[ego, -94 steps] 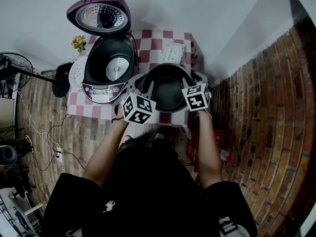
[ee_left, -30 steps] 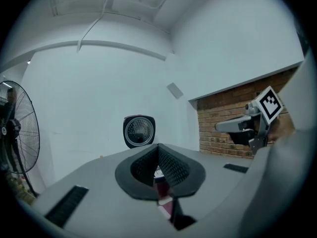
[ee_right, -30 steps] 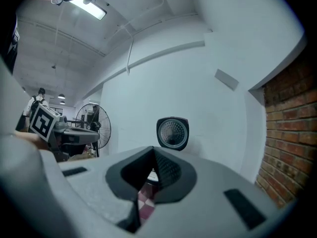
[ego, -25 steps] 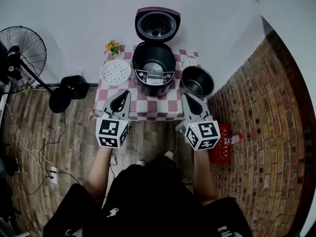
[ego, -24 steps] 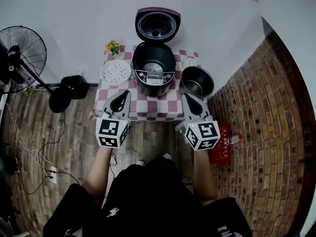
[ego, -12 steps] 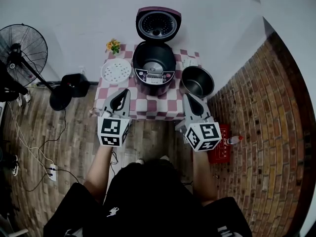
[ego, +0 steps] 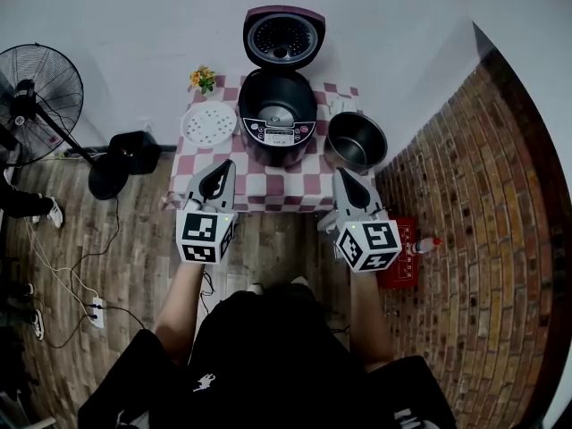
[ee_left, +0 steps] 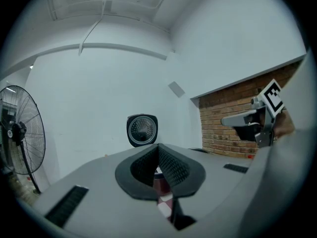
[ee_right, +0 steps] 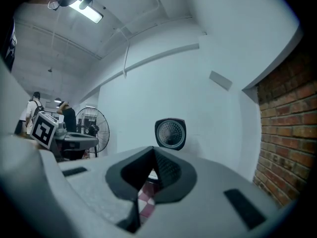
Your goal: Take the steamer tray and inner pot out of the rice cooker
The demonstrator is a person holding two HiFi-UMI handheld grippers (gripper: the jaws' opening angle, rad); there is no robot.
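Note:
The rice cooker [ego: 277, 128] stands open on a checked table [ego: 259, 186], its raised lid [ego: 283, 37] also showing as a dark disc in the left gripper view [ee_left: 142, 130] and the right gripper view [ee_right: 170, 133]. The white steamer tray [ego: 209, 124] lies on the table left of the cooker. The metal inner pot [ego: 356, 140] stands to its right. My left gripper [ego: 217, 176] and right gripper [ego: 349, 181] hover at the table's front edge, both shut and empty, pointing level at the cooker. My left gripper's jaws [ee_left: 159, 155] and right gripper's jaws [ee_right: 151, 162] are pressed together.
A standing fan [ego: 36, 105] and a black bin [ego: 131, 152] are at the left on the wooden floor. A brick wall [ego: 483, 239] runs along the right. A small flower pot [ego: 202, 79] sits at the table's back left. A red item [ego: 398, 253] lies on the floor.
The pot was held between both grippers several seconds ago; now it stands on the table. Over the last second the grippers have barely moved.

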